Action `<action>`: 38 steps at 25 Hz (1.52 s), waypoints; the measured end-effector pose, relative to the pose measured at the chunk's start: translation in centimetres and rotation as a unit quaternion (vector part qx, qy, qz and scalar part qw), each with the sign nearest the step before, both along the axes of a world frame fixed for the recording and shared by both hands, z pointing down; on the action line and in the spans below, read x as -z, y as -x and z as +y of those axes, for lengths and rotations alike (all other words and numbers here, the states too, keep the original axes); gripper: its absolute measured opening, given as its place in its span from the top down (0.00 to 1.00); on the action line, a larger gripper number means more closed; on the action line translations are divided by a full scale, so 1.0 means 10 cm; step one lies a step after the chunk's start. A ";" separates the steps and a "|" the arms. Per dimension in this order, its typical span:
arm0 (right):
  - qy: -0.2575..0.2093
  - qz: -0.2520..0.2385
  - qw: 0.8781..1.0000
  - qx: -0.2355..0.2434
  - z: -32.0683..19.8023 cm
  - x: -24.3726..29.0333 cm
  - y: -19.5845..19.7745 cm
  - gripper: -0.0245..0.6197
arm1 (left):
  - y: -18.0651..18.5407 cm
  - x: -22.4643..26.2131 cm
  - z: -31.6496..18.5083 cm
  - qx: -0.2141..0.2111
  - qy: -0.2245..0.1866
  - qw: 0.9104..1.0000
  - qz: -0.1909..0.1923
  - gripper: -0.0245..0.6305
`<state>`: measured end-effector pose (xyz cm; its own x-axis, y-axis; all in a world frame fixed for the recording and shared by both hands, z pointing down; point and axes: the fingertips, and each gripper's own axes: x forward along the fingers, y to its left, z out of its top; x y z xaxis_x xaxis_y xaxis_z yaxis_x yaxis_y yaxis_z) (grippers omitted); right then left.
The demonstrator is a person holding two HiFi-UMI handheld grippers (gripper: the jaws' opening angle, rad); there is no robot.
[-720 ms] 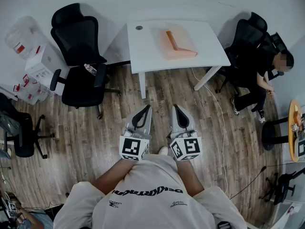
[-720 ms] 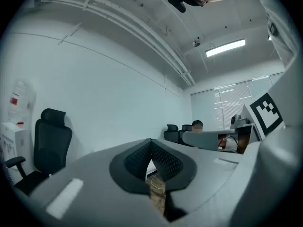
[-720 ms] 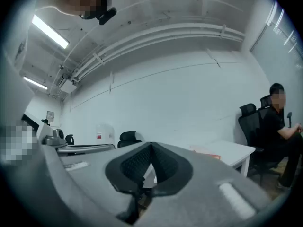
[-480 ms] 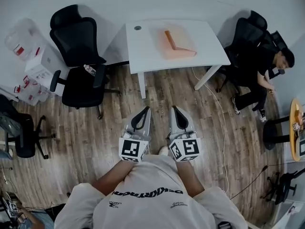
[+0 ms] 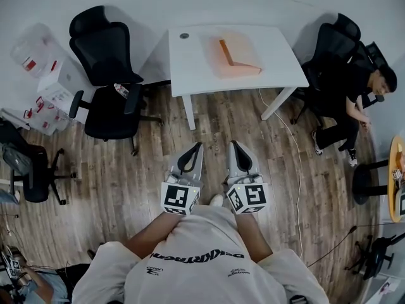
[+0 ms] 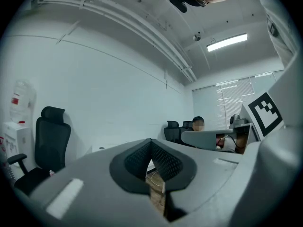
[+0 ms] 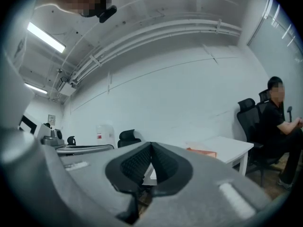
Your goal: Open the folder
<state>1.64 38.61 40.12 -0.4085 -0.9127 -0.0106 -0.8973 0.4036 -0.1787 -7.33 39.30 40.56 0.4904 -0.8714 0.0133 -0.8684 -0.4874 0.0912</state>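
An orange folder lies flat on a white table at the far side of the room; in the right gripper view the folder is a thin orange strip on that table. Both grippers are held level in front of the person's body, far short of the table. My left gripper is shut with nothing in it; its tips meet in its own view. My right gripper is shut and empty too, its tips together in its own view.
A black office chair stands left of the table, a second chair at the far left. A person sits on a chair right of the table. White boxes sit by the left wall. A cable runs across the wood floor.
The view has shifted slightly; both grippers stay shut side by side in front of the body.
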 end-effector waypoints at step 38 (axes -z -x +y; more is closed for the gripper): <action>0.001 0.041 0.999 0.028 -2.51 -0.23 -0.09 0.96 | -0.20 -0.29 -2.59 0.018 0.024 0.999 0.015 0.96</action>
<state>2.54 13.49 42.45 -0.4585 -0.8883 0.0274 -0.8849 0.4535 -0.1057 -5.34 13.39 43.49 0.4588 -0.8876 0.0407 -0.8823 -0.4496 0.1390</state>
